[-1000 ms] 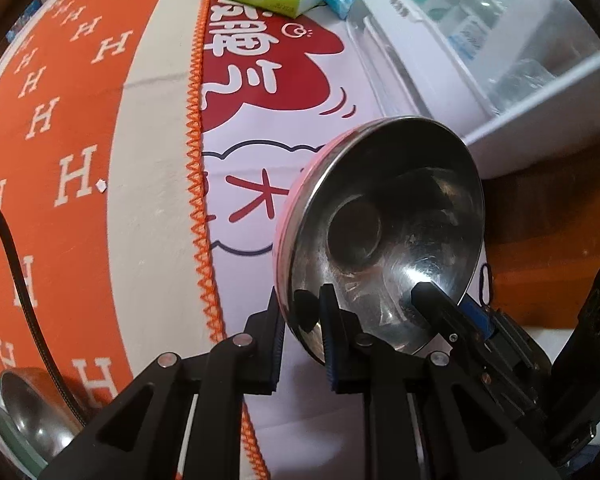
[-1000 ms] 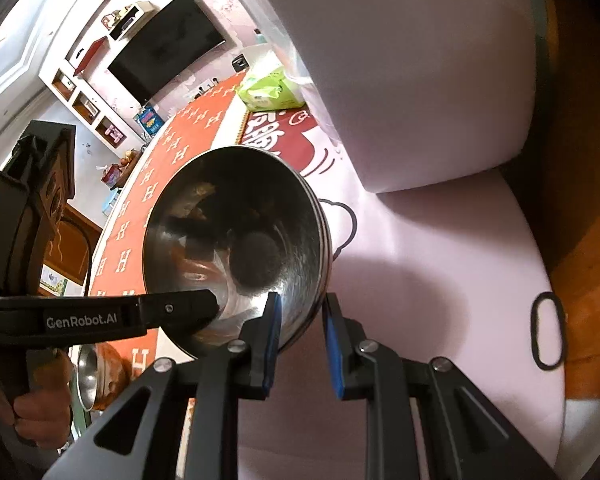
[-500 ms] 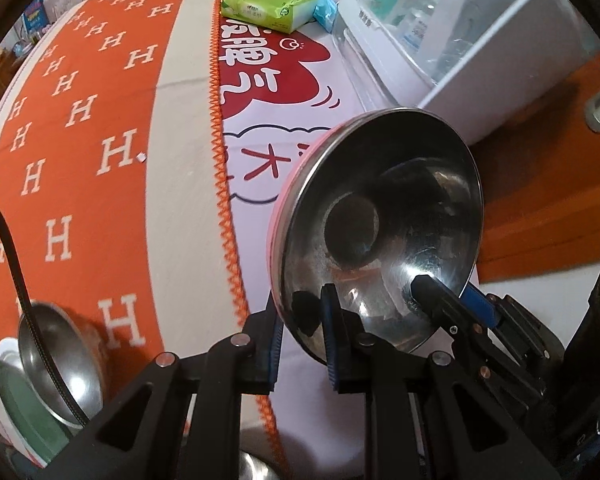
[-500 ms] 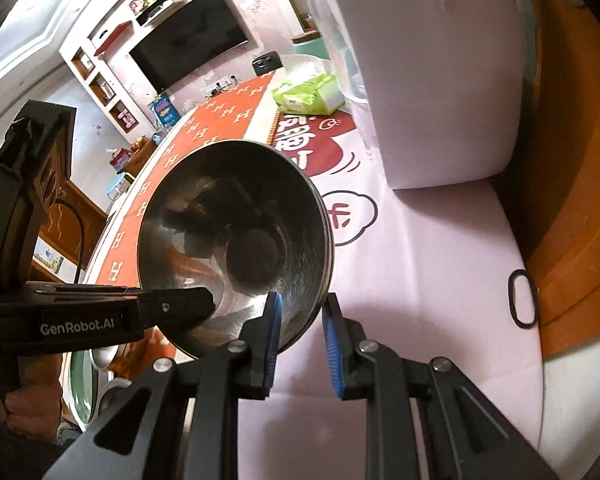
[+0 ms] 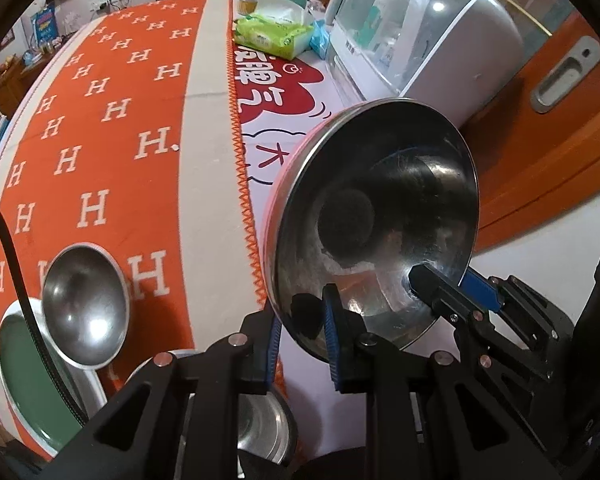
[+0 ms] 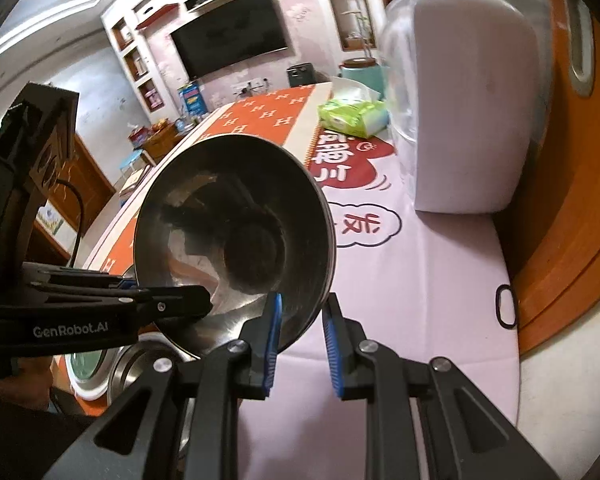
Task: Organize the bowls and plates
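A steel bowl with a pink outside (image 5: 376, 220) is held tilted in the air above the table. My left gripper (image 5: 302, 344) is shut on its near rim. My right gripper (image 6: 302, 338) is shut on the rim from the other side, and the bowl (image 6: 236, 240) fills the middle of the right wrist view. Another steel bowl (image 5: 84, 304) sits on a green plate with a white rim (image 5: 24, 384) at the lower left. A third steel bowl (image 5: 260, 432) lies below my left gripper, mostly hidden.
An orange H-patterned cloth (image 5: 100, 140) and a pink mat (image 6: 420, 300) cover the table. A white sterilizer cabinet (image 5: 420, 40) stands at the back right, with a green tissue pack (image 5: 274, 36) beside it. A wooden door (image 5: 560, 120) is on the right.
Both grippers have lifted the bowl up and back toward the near table edge. The bowl on the green plate and the third bowl have come into view.
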Action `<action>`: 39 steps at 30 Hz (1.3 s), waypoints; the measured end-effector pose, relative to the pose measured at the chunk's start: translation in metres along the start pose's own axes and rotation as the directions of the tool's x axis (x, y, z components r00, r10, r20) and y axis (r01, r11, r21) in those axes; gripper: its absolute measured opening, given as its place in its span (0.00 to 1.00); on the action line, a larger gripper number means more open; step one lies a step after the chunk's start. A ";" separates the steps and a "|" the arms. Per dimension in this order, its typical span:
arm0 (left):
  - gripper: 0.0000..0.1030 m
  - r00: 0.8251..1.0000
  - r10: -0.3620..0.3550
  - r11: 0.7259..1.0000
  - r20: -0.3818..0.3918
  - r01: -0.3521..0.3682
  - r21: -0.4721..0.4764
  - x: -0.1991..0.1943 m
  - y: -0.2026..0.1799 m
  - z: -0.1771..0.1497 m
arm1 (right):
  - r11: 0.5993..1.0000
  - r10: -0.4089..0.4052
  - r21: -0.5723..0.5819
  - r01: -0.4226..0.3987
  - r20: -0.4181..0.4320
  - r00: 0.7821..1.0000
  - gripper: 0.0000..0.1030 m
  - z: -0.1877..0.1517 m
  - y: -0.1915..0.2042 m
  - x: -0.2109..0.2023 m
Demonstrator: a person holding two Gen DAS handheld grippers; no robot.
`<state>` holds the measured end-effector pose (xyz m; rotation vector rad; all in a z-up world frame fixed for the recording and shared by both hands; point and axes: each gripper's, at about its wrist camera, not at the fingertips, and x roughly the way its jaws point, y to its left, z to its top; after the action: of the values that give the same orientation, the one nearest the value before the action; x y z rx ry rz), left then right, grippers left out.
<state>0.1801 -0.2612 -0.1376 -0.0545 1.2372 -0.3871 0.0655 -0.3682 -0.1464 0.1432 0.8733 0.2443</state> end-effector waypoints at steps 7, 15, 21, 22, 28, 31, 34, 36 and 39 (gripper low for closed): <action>0.18 1.000 -0.015 1.000 0.026 0.015 -0.019 -0.020 0.014 -0.028 | 0.995 0.014 -0.098 -0.015 -0.010 1.000 0.20 -0.004 0.026 -0.011; 0.19 1.000 -0.024 0.998 0.008 0.024 -0.058 -0.030 0.033 -0.057 | 0.981 0.045 -0.185 -0.058 -0.072 0.996 0.20 -0.016 0.050 -0.013; 0.21 1.000 0.000 0.998 -0.028 -0.001 -0.059 -0.032 0.040 -0.076 | 0.963 0.041 -0.260 -0.075 -0.133 0.990 0.21 -0.027 0.070 -0.011; 0.21 0.999 0.002 0.998 -0.037 -0.005 -0.059 -0.031 0.041 -0.079 | 0.959 0.039 -0.272 -0.080 -0.151 0.988 0.21 -0.030 0.073 -0.009; 0.21 0.995 -0.009 0.995 -0.098 -0.001 -0.100 -0.024 0.056 -0.102 | 0.943 0.034 -0.315 -0.105 -0.222 0.975 0.21 -0.048 0.088 -0.003; 0.21 0.993 -0.012 0.992 -0.116 -0.003 -0.125 -0.022 0.063 -0.109 | 0.939 0.037 -0.324 -0.118 -0.247 0.968 0.21 -0.052 0.095 0.000; 0.21 0.991 -0.020 0.989 -0.135 -0.001 -0.151 -0.020 0.069 -0.117 | 0.934 0.046 -0.329 -0.139 -0.274 0.960 0.21 -0.057 0.100 0.003; 0.22 0.989 -0.025 0.986 -0.146 0.000 -0.165 -0.020 0.072 -0.121 | 0.930 0.049 -0.336 -0.150 -0.291 0.956 0.21 -0.059 0.105 0.005; 0.23 0.986 -0.032 0.983 -0.166 0.001 -0.185 -0.017 0.077 -0.128 | 0.925 0.048 -0.345 -0.162 -0.316 0.948 0.22 -0.064 0.111 0.008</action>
<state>0.0764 -0.1622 -0.1840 -0.1943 1.4391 -0.2945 0.0045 -0.2574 -0.1680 -0.2039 1.1098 0.5384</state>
